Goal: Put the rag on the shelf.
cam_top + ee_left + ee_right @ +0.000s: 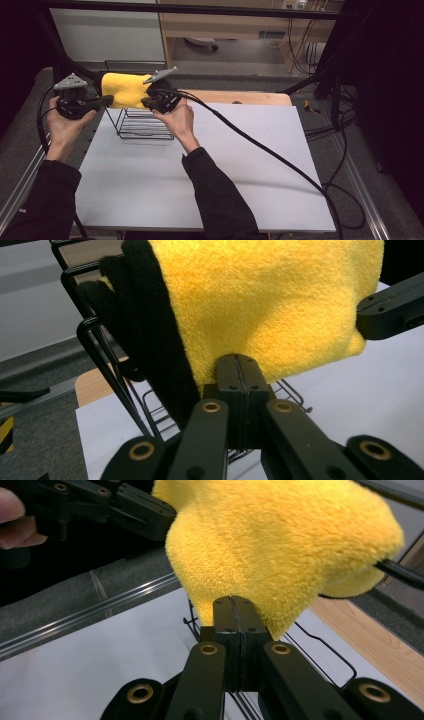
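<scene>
Cloth (124,90), yellow, hung over the top of the wire rack (140,125); my left gripper (102,101) pinched its left edge and my right gripper (146,102) was clamped on its right edge.

Cloth: I see a yellow cloth (125,90) stretched between my two grippers, above the rack.
Left gripper (104,101): pinching the cloth's left edge.
Right gripper (146,101): pinching its right edge.
Rack: black wire rack (140,125) on the white table (200,170).
</scene>
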Available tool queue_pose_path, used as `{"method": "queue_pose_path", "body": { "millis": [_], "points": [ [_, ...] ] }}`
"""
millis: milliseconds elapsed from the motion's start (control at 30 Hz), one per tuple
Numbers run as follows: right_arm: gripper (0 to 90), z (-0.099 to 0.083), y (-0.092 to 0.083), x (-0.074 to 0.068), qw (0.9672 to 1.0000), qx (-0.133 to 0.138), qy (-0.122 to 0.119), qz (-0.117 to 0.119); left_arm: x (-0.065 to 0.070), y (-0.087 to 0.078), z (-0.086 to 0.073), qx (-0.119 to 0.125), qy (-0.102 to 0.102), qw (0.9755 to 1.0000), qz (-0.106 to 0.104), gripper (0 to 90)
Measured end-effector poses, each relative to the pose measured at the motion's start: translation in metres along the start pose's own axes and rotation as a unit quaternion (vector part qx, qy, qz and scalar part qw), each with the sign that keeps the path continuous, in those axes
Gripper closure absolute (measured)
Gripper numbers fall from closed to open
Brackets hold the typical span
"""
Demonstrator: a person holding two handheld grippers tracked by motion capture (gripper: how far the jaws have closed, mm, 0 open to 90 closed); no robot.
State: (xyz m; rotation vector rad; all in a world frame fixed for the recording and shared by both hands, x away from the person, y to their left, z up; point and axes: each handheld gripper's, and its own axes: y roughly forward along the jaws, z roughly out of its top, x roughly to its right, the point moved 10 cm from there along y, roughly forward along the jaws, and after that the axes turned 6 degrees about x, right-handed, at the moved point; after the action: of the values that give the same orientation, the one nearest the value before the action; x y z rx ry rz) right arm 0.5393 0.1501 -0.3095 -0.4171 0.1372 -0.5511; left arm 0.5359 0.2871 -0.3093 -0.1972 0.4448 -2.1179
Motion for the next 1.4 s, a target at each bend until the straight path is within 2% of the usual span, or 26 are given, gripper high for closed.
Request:
{"method": "queue_pose_path", "body": {
  "millis": [167,300,367,467,567,767,833,1000,1200,1300,1400],
  "points": [
    [90.0,-0.003,0.006,0.006,0.9998,0.014,-0.002,-0.012,-0.002,0.006,-0.002,0.005,-0.008,1.0000,0.003,89.7],
    [85.4,-0.002,0.001,0.004,0.9997,0.022,-0.007,-0.006,0.000,0.002,-0.002,0.012,-0.010,0.9999,0.000,89.5],
    [82.0,-0.002,-0.004,0.001,0.9995,0.031,-0.010,0.000,0.004,-0.001,-0.003,0.017,-0.008,0.9998,-0.009,87.9],
    [75.6,-0.001,-0.017,-0.002,0.9988,0.045,-0.016,0.008,0.007,-0.009,-0.006,0.020,-0.007,0.9997,-0.015,81.9],
    [69.1,-0.003,-0.033,-0.001,0.9986,0.051,-0.003,0.014,0.011,-0.016,-0.010,0.019,-0.011,0.9995,-0.022,71.8],
    [51.7,-0.015,-0.063,0.009,0.9986,0.053,0.005,0.001,0.023,-0.029,-0.025,0.005,-0.006,0.9995,-0.030,51.2],
    [44.7,-0.023,-0.072,0.011,0.9988,0.048,0.009,0.006,0.029,-0.031,-0.033,0.002,-0.005,0.9996,-0.029,44.5],
    [26.9,-0.050,-0.095,0.024,0.9988,0.042,0.021,-0.017,0.047,-0.031,-0.055,-0.005,-0.005,0.9989,-0.046,32.4],
    [14.9,-0.092,-0.122,0.046,0.9976,0.022,0.045,-0.048,0.066,-0.021,-0.082,-0.011,-0.005,0.9981,-0.060,18.9],
    [10.8,-0.112,-0.135,0.051,0.9967,0.028,0.067,-0.036,0.076,-0.013,-0.097,-0.013,-0.009,0.9975,-0.068,12.4],
    [7.7,-0.133,-0.148,0.057,0.9959,0.025,0.078,-0.038,0.083,-0.005,-0.110,-0.025,-0.006,0.9973,-0.069,8.1]
  ]
}}
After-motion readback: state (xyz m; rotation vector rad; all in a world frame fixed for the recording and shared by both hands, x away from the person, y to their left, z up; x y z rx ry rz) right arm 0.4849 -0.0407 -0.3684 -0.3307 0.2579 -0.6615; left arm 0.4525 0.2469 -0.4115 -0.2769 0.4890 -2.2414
